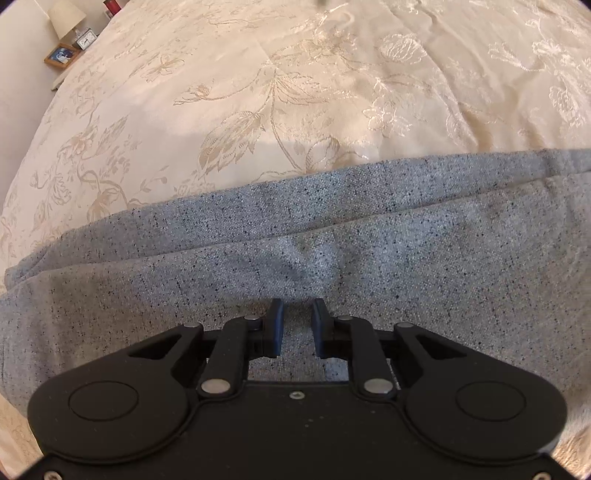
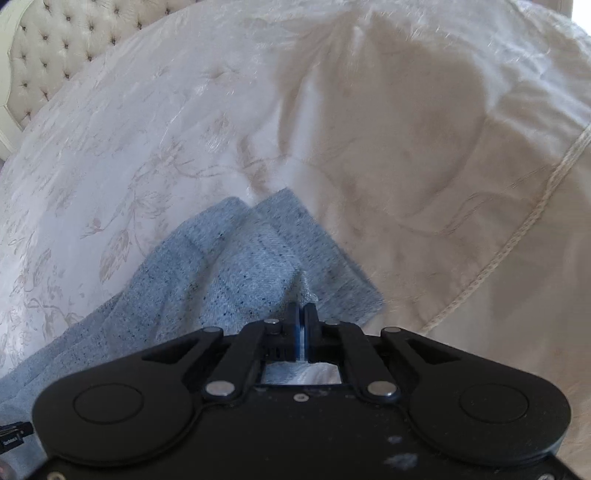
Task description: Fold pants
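Observation:
The grey speckled pants (image 1: 332, 236) lie across a cream floral bedspread (image 1: 258, 92), one layer lapped over another. My left gripper (image 1: 297, 314) hovers just over the pants, open by a narrow gap, nothing between its fingers. In the right wrist view my right gripper (image 2: 303, 314) is shut on a pinch of the pants' cloth (image 2: 236, 269) and holds the leg ends lifted, the hems fanning out ahead of the fingers over the bedspread (image 2: 184, 129).
A nightstand at the far left holds a lamp (image 1: 66, 18), a small clock (image 1: 86, 38) and a framed photo (image 1: 62, 55). A tufted headboard (image 2: 55, 40) stands at the upper left of the right wrist view. A corded seam (image 2: 524, 229) runs along the bedspread's right side.

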Available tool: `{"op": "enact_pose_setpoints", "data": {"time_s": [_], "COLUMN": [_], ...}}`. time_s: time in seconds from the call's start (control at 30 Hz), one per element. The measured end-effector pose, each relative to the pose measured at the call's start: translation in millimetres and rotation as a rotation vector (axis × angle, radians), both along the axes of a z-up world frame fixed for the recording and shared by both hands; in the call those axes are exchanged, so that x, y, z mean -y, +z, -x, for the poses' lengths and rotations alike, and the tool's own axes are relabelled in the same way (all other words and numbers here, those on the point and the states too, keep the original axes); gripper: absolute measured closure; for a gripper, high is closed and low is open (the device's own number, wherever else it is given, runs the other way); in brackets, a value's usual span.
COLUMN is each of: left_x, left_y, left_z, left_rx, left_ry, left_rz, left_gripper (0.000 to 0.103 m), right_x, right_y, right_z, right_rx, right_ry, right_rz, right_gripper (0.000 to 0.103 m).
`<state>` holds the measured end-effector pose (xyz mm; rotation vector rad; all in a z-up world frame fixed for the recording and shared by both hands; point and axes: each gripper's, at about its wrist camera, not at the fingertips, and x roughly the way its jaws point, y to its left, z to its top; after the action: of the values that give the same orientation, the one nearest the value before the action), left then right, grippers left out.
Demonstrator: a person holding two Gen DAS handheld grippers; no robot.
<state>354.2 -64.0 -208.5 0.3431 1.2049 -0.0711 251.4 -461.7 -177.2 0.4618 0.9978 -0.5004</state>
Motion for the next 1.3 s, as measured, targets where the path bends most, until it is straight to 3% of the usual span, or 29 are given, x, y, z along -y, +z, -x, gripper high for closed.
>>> {"op": "enact_pose_setpoints", "data": {"time_s": [0.2,0.37,0.53,0.7,0.8,0.83,0.9,1.1,1.23,1.27,1.3], "left_x": [-5.7,-24.8,-47.8,-60.3,-69.9,-73.6,-79.2,-86.3,-88.3,-88.7,-89.4], "left_y": [19.9,48.5,48.8,33.4,33.5,33.0,31.1,15.3,5.0,4.3,3.6], "left_z": [-0.2,4.0,-2.4,-6.3,-13.4,-17.2,-23.1,-35.9,-45.0,-46.4,-48.0], "left_rx": [0.019,0.084,0.087,0.088,0.104,0.097,0.081,-0.021,-0.08,-0.087,-0.107], "left_ry": [-0.032,-0.057,-0.134,-0.339,-0.397,-0.407,-0.445,-0.596,-0.652,-0.66,-0.667], "left_rz": [0.049,0.083,0.061,0.013,0.032,0.051,0.076,0.053,0.077,0.091,0.111], "left_gripper": [0.074,0.074,0.074,0.073,0.073,0.069,0.052,0.052,0.052,0.055,0.069], "right_x": [6.3,-13.2,-65.4,-131.5,-174.7,-186.4,-212.7,-248.4,-263.1,-265.6,-267.4], "right_y": [-14.4,12.6,46.4,46.4,40.2,38.7,40.8,37.0,34.8,34.8,33.7], "right_z": [0.3,0.0,-16.2,-37.7,-54.7,-59.5,-64.2,-72.2,-70.3,-68.0,-66.7], "right_rx": [-0.126,-0.049,0.049,0.071,0.046,0.035,0.017,0.002,-0.02,-0.026,-0.031], "right_ry": [0.021,-0.015,0.148,0.305,0.42,0.445,0.48,0.448,0.435,0.428,0.419], "right_rz": [0.027,0.12,0.092,-0.034,-0.095,-0.093,-0.085,-0.164,-0.157,-0.158,-0.162], "right_gripper": [0.098,0.083,0.078,0.078,0.078,0.078,0.078,0.078,0.078,0.078,0.078]}}
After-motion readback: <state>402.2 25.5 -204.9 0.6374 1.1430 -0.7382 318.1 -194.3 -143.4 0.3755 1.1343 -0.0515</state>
